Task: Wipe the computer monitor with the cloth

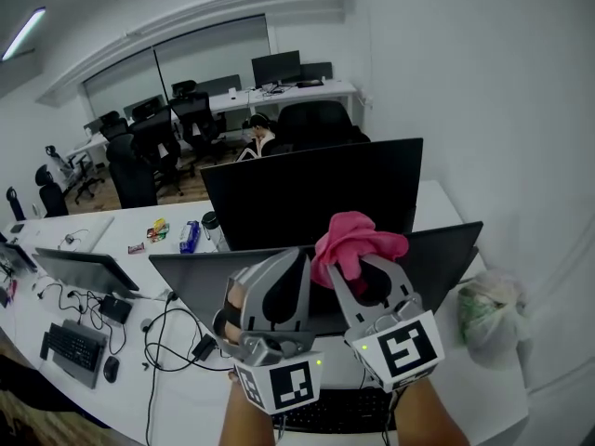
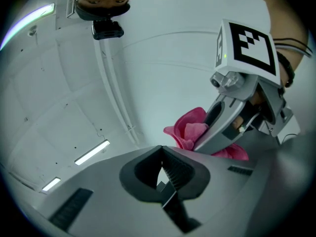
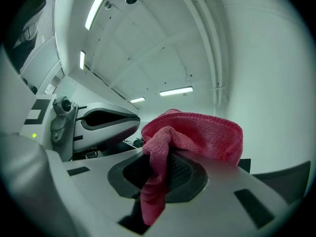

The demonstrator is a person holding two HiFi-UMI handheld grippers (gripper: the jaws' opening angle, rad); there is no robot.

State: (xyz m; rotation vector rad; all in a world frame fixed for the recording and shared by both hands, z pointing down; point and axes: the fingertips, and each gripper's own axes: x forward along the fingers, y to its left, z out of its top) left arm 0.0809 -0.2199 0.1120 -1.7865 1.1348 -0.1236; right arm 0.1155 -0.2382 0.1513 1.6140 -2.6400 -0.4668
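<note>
Both grippers are held up side by side in front of a dark grey monitor (image 1: 444, 249) on the white desk. My right gripper (image 1: 351, 266) is shut on a pink cloth (image 1: 358, 238), which bunches above its jaws and hangs down between them. In the right gripper view the pink cloth (image 3: 197, 135) drapes over the right gripper (image 3: 159, 172). My left gripper (image 1: 297, 260) is shut, its jaws meeting with nothing between them; the same shows for the left gripper (image 2: 161, 176) in its own view. There the cloth (image 2: 190, 130) shows beside it, to the right.
A second, black monitor (image 1: 307, 198) stands just behind the grey one. A keyboard (image 1: 339, 413) lies below my hands, a green plastic bag (image 1: 488, 309) sits at the right, and cables (image 1: 172, 334), another keyboard (image 1: 74, 347) and a mouse (image 1: 112, 369) lie left. Office chairs and a seated person (image 1: 261, 138) are farther back.
</note>
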